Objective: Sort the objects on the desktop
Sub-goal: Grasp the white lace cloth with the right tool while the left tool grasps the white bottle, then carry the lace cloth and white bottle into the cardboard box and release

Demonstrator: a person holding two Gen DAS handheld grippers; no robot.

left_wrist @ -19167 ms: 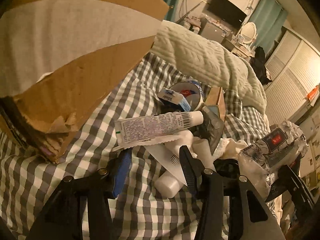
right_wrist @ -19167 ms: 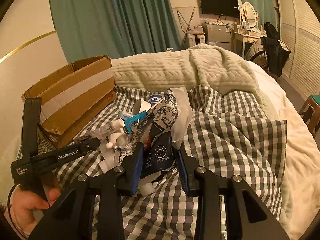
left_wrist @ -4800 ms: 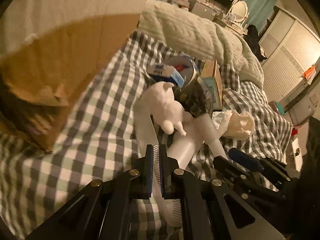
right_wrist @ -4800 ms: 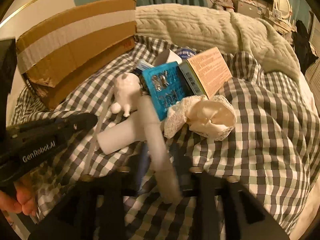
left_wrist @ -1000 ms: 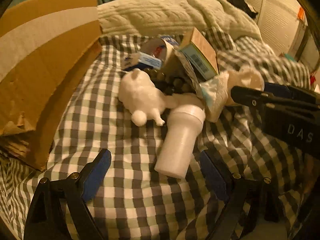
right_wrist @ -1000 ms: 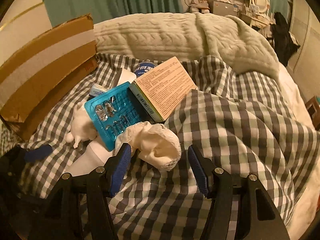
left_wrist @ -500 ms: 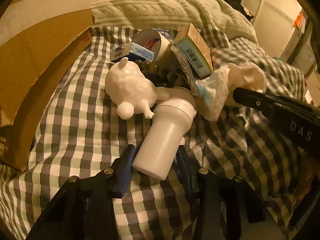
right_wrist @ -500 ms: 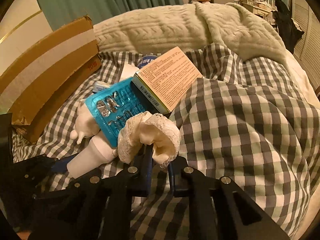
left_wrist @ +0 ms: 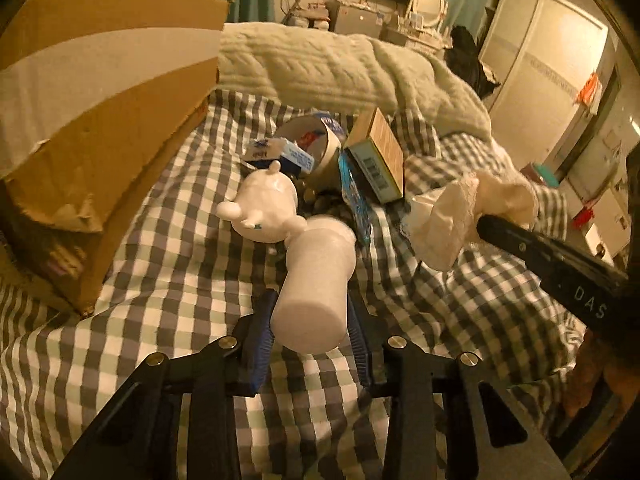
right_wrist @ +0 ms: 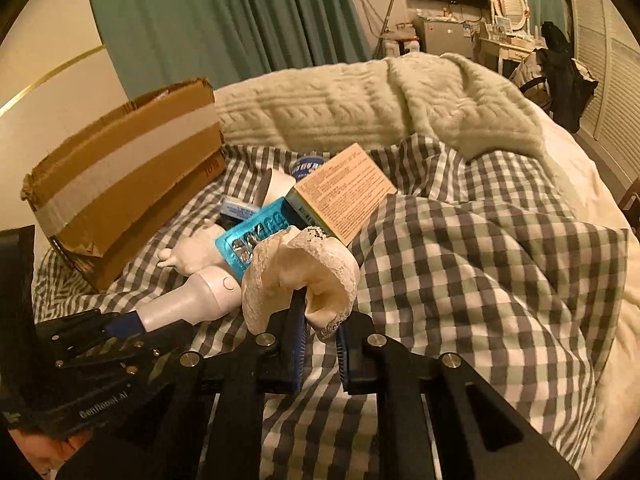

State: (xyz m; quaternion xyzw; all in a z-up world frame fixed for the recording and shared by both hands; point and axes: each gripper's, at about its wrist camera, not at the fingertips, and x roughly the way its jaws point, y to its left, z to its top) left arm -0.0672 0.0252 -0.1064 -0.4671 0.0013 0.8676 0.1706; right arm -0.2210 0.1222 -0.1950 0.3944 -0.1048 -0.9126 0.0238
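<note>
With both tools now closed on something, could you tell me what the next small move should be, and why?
Probably carry both up and over to the cardboard box: the left tool clamps the white bottle, the right tool pinches the lace cloth.

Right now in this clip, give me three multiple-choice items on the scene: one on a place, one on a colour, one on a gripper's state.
1. Where is the cardboard box relative to the pile of small items?
A. to its left, on the bed
B. on top of it
C. on the floor to its right

2. What colour is the blister pack?
A. red
B. teal blue
C. black

3. What is the left gripper doing?
A. hanging open over bare bedding
B. shut on the white bottle
C. shut on the lace-edged cloth

Answers: 1 A, the box sits left of the heap in both views. 2 B, it shows teal beside the printed carton. 3 B, its pads press the bottle's sides; the right gripper pinches the cloth.
</note>
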